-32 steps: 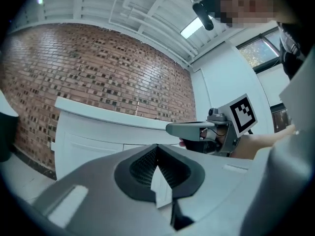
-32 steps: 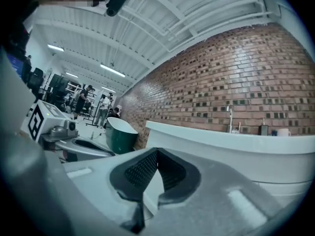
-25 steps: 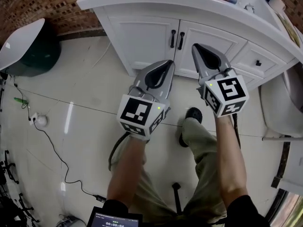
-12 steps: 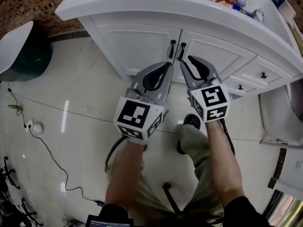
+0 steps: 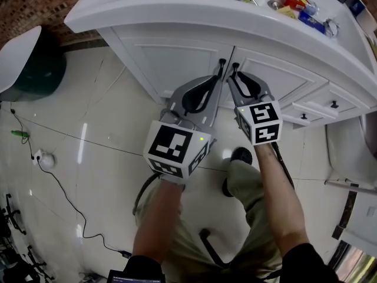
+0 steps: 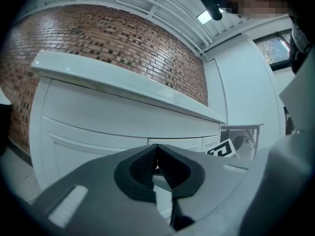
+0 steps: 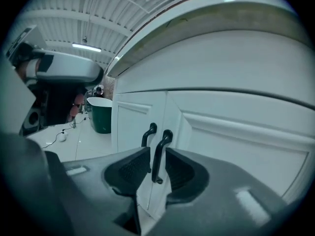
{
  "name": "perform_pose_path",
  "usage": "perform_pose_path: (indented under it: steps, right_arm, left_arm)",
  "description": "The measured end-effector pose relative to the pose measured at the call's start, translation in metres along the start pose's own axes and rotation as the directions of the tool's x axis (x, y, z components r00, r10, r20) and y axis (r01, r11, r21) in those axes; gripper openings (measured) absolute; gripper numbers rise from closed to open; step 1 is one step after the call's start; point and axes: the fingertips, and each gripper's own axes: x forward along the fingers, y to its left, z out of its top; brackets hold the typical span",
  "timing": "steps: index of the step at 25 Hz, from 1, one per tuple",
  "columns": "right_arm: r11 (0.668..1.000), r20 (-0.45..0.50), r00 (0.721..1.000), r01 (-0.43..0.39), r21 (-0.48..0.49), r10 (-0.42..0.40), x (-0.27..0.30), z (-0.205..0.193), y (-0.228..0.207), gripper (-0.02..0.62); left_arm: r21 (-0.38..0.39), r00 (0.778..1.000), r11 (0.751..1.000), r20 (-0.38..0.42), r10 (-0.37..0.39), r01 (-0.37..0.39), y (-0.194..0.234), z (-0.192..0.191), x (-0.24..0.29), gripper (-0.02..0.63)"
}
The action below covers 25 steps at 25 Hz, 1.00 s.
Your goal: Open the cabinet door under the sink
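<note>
The step in hand is the approach to the grip. The right gripper (image 7: 157,151) is lined up on the cabinet front with its jaws released. The dark bar handle (image 7: 165,137) of the right-hand door (image 7: 236,146) stands upright in the gap between them. A sliver of white door shows on each side of the bar, so the jaws surround it without clamping it. Whether either pad brushes the bar cannot be told. The bar's lower end sits deep between the pads, and its curved top rises just beyond the jaw tips. The twin handle (image 7: 147,133) on the left-hand door (image 7: 130,127) lies just outside this gripper's left jaw, close beside it.

The left gripper (image 6: 156,154) hangs just beside the right one. Its jaws are clenched tip to tip with nothing held. Ahead of them is only white cabinet front under the overhanging bench (image 6: 123,90).

Both doors appear to lie flat and closed, so the task looks to be at its start. The next move likely calls for closing the right jaws squarely on the bar. The pull would then follow the door's swing about its outer edge rather than run straight back, so the bar does not slip from the pads. The neighbouring handle is near enough that an off-centre squeeze could catch it.
</note>
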Motion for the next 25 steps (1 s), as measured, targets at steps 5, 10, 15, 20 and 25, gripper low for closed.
perform_pose_path:
  steps: [5, 10, 15, 20, 25]
  right_arm:
    - [0.999, -0.023, 1.000, -0.005, 0.041, 0.006, 0.009, -0.009, 0.000, 0.070]
    - [0.999, -0.033, 0.999, 0.014, 0.040, -0.013, 0.010, -0.012, 0.001, 0.041]
    - [0.997, -0.042, 0.999, 0.038, 0.069, -0.035, 0.013, -0.013, -0.002, 0.041]
    - [0.994, -0.039, 0.998, 0.057, 0.098, -0.053, 0.015, -0.010, -0.002, 0.041]
    - [0.988, -0.036, 0.997, 0.077, 0.131, -0.072, 0.020, -0.010, -0.003, 0.040]
  left_arm:
    - [-0.001, 1.000, 1.000, -0.014, 0.008, -0.008, 0.005, -0.003, 0.000, 0.017]
    - [0.033, 0.999, 0.999, -0.038, 0.012, -0.011, 0.005, -0.009, -0.004, 0.017]
    - [0.044, 0.999, 0.999, -0.049, 0.005, -0.003, 0.005, -0.011, -0.007, 0.017]
    - [0.099, 0.997, 0.995, -0.071, 0.012, -0.005, 0.009, -0.014, -0.014, 0.017]
    - [0.124, 0.996, 0.992, -0.081, 0.021, -0.010, 0.011, -0.015, -0.021, 0.017]
